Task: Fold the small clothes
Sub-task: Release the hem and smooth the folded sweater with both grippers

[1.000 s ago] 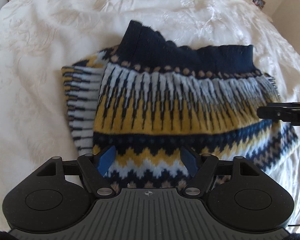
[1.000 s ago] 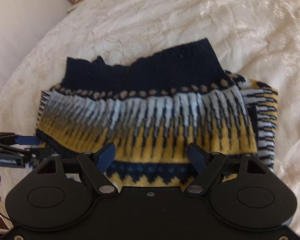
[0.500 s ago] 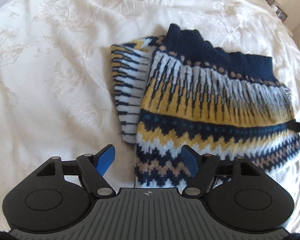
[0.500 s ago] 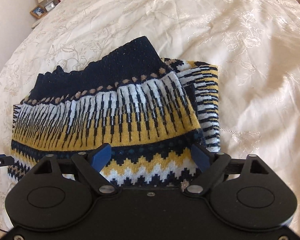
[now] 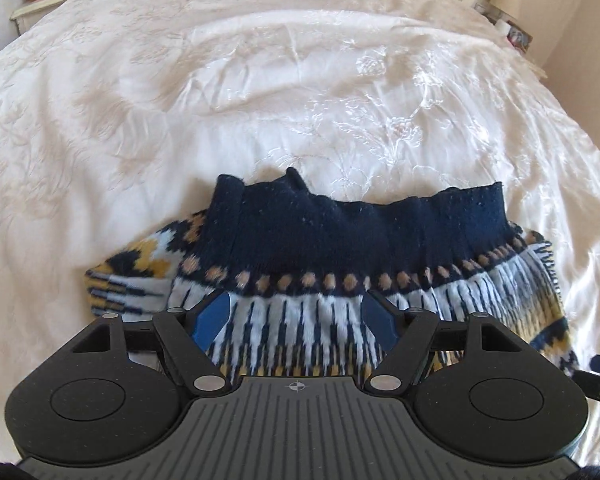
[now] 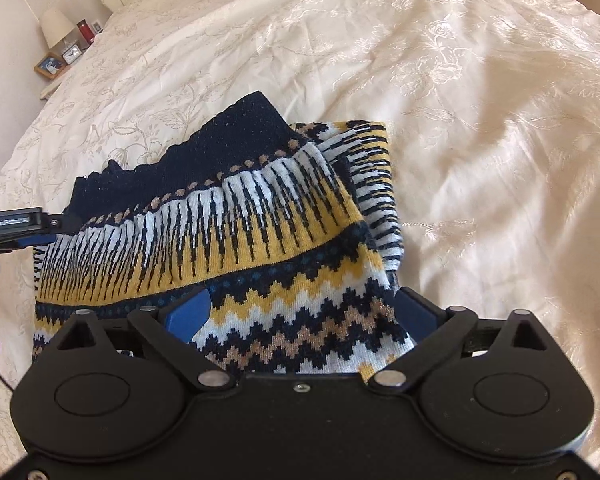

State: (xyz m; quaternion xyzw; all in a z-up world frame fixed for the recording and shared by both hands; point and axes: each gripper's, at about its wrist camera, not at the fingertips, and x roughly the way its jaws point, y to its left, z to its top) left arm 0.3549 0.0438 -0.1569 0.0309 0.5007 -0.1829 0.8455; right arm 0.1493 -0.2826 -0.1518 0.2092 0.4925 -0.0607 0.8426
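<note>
A small knitted sweater [image 5: 340,240] with navy, yellow and white patterns lies folded on the white bedspread [image 5: 260,100]. Its navy ribbed band is on the far side, and a sleeve sticks out at the left. My left gripper [image 5: 296,316] is open low over the sweater's white-and-navy striped part, with blue fingertips [image 5: 212,316] on either side of the cloth. In the right wrist view, the sweater [image 6: 228,216] fills the middle. My right gripper [image 6: 302,312] is open over its zigzag hem near the right corner. The left gripper [image 6: 16,226] shows at the sweater's left edge.
A bedside table with a lamp [image 6: 54,26], a photo frame [image 6: 50,65] and a clock stands past the bed's far left corner. Another nightstand [image 5: 512,30] is at the far right. Bare bedspread [image 6: 500,140] spreads to the right of the sweater.
The left gripper has moved from beside the sweater's left edge to over its middle, nearer the navy band. The right gripper has shifted toward the sweater's right corner. Both stayed open.
</note>
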